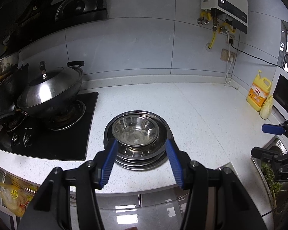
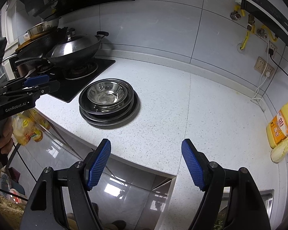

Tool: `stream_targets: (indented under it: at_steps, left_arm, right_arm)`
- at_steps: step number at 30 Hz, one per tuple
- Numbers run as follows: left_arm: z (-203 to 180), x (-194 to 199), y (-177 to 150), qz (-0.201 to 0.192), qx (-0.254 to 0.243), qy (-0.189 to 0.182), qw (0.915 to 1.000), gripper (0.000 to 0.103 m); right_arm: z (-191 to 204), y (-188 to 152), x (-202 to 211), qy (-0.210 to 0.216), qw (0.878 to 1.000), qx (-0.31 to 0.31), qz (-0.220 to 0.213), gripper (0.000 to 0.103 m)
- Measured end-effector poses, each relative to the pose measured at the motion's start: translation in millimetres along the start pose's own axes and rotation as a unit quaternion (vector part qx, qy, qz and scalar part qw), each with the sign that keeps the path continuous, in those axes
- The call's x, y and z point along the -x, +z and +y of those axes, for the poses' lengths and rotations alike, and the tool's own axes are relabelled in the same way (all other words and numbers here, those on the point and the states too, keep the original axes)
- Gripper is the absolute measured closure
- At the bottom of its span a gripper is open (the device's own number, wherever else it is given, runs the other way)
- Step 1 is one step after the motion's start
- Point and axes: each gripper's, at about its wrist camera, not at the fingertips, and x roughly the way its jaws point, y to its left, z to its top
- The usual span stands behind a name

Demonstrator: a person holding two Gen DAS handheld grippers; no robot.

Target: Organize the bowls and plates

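A steel bowl [image 1: 135, 131] sits on top of a stack of steel plates [image 1: 139, 159] on the white speckled counter, just right of the stove. My left gripper [image 1: 142, 149] is open and empty, its blue fingers either side of the stack's near edge, apart from it. The bowl [image 2: 105, 94] and the plate stack [image 2: 110, 117] also show in the right wrist view, at centre left. My right gripper [image 2: 146, 147] is open and empty, over the counter's front edge, to the right of the stack. The left gripper [image 2: 36, 82] shows at the left there.
A black gas stove [image 1: 48, 134] with a lidded wok [image 1: 50, 94] lies left of the stack. A yellow detergent bottle [image 1: 259, 93] and a cabbage piece [image 1: 266, 107] stand at the far right. A sink [image 1: 274, 147] is at the right edge. A water heater [image 1: 224, 2] hangs on the wall.
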Motion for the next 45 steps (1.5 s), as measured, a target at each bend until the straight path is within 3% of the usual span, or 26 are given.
stream_targets:
  at_steps: [24,45]
  left_arm:
    - [-4.3,-3.5,-5.0,0.010,-0.008,-0.002,0.9999,0.052]
    - [-28.9,-15.0,3.9,0.006,-0.046,-0.044,0.9979,0.052]
  right_arm:
    - [4.0,-2.3,-0.7,-0.002,1.000,-0.003,0.001,0.032]
    - [-38.6,-24.2,13.7,-0.050,0.993,-0.105,0.007,0.032]
